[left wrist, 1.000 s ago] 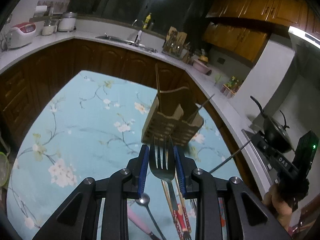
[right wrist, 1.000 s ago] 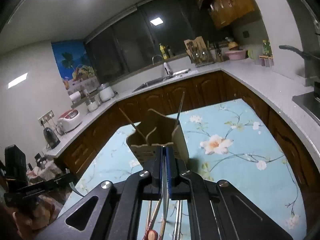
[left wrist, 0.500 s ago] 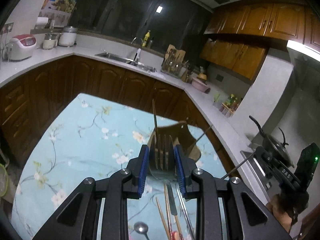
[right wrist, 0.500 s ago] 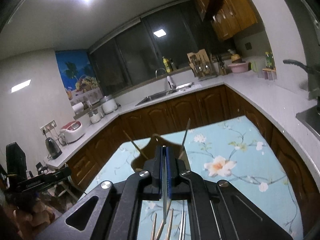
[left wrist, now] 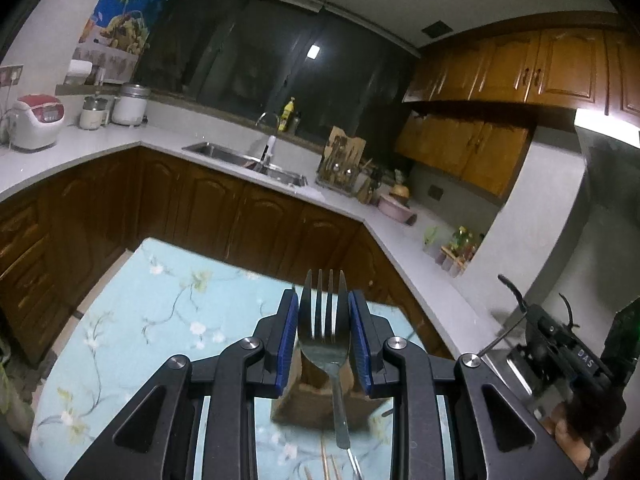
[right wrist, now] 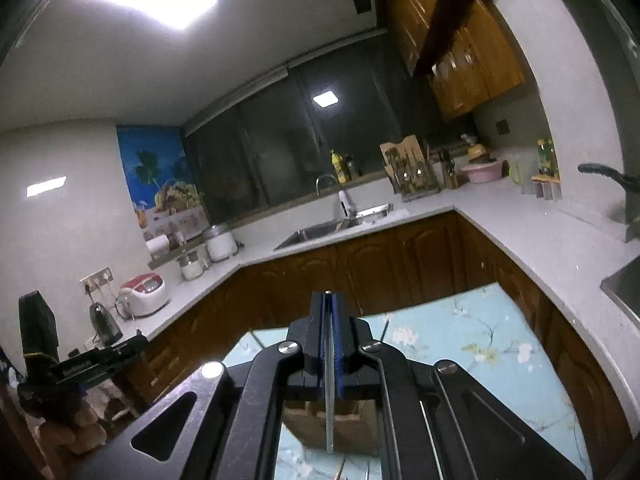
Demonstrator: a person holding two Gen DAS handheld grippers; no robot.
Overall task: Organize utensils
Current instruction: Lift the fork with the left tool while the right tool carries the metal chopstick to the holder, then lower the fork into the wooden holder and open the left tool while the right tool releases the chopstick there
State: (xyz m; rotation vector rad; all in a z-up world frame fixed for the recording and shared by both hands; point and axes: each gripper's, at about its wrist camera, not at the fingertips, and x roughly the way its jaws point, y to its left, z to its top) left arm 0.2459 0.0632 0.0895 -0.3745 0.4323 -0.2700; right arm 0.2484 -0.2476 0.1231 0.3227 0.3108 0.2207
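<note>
In the left wrist view my left gripper (left wrist: 323, 297) is shut on a steel fork (left wrist: 326, 346), tines up, handle hanging down. Below it a wooden utensil holder (left wrist: 306, 404) stands on the blue floral tablecloth (left wrist: 160, 320). Loose chopsticks (left wrist: 328, 468) lie on the cloth in front of the holder. In the right wrist view my right gripper (right wrist: 330, 298) is shut on a thin metal utensil (right wrist: 330, 420) seen edge-on, hanging over the same holder (right wrist: 356, 428). What kind of utensil it is I cannot tell. A thin stick (right wrist: 385, 330) pokes up from the holder.
White counters and dark wood cabinets wrap around the table, with a sink (left wrist: 244, 160) at the back. A black pan (left wrist: 516, 296) sits on the stove at right. A hand carries the other gripper at each view's edge (left wrist: 560, 352) (right wrist: 80, 364).
Both grippers have risen and tilted up with their utensils. The holder has dropped low in both views, under the fingers. Most loose utensils on the cloth have slid out of view.
</note>
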